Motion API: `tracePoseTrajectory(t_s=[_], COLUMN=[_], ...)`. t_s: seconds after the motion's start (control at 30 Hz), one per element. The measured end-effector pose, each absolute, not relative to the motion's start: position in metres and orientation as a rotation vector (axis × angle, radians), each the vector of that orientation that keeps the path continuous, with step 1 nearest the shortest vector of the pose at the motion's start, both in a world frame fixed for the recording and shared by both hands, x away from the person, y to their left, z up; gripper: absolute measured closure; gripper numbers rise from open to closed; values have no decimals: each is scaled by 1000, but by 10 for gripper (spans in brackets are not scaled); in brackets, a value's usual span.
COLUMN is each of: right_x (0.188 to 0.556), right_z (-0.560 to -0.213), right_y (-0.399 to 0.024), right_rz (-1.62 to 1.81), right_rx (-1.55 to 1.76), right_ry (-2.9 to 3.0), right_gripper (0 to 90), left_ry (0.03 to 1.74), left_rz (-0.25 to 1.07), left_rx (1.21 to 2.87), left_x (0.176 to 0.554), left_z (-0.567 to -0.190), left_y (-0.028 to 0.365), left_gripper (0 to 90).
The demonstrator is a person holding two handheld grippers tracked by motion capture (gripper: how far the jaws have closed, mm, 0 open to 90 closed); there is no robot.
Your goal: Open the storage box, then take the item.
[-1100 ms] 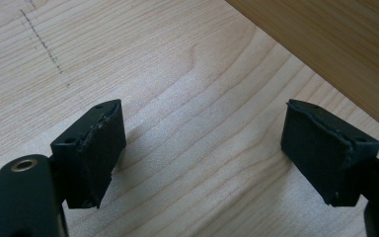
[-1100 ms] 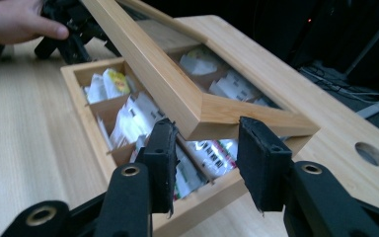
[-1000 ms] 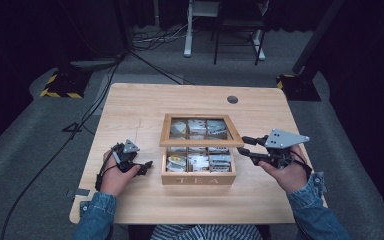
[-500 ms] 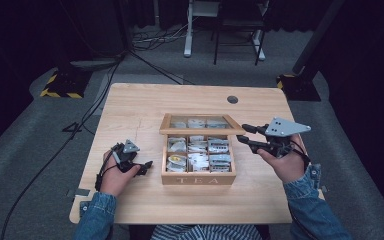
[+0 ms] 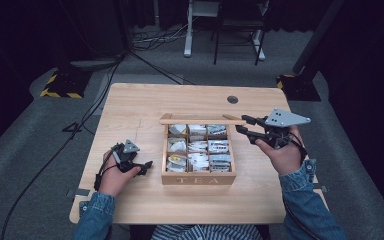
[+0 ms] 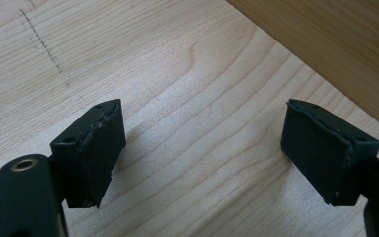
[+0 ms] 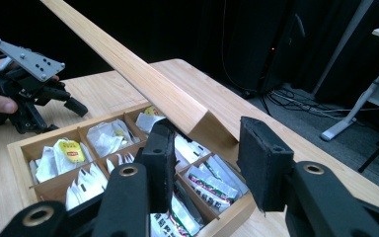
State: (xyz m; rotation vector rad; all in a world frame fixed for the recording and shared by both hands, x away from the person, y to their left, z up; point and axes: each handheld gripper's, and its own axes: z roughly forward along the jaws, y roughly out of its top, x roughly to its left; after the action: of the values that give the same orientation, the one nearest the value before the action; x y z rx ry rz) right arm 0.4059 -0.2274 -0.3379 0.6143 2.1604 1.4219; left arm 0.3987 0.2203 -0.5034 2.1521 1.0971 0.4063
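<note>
Two black pads of the right gripper point(image 7: 205, 163) stand apart just before the corner of the tea box lid point(image 7: 148, 81), apparently not pressing it; the lid stands raised over the tea box point(image 5: 198, 177). Beside the box's other side, the left gripper point(image 6: 202, 148) rests wide open, holding nothing.

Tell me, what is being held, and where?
Left gripper: nothing. Right gripper straddles the raised light wooden lid at its end corner; grip unclear.

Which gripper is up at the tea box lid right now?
The right gripper: its jaws straddle the raised lid's corner. The left gripper sits low on the table, beside the box, jaws open and empty.
</note>
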Motion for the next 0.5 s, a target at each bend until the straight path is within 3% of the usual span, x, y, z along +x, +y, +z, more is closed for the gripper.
tracePoseTrajectory(t_s=[0.5], right_x=[411], right_z=[-334], right_y=[-226], right_rz=[1441], right_rx=[631], right_ry=[2131], right_gripper=[592], left_ry=[1087], left_rz=[414], left_rx=[2159], left_x=[398], left_z=[-503], left_y=[222], left_gripper=[185])
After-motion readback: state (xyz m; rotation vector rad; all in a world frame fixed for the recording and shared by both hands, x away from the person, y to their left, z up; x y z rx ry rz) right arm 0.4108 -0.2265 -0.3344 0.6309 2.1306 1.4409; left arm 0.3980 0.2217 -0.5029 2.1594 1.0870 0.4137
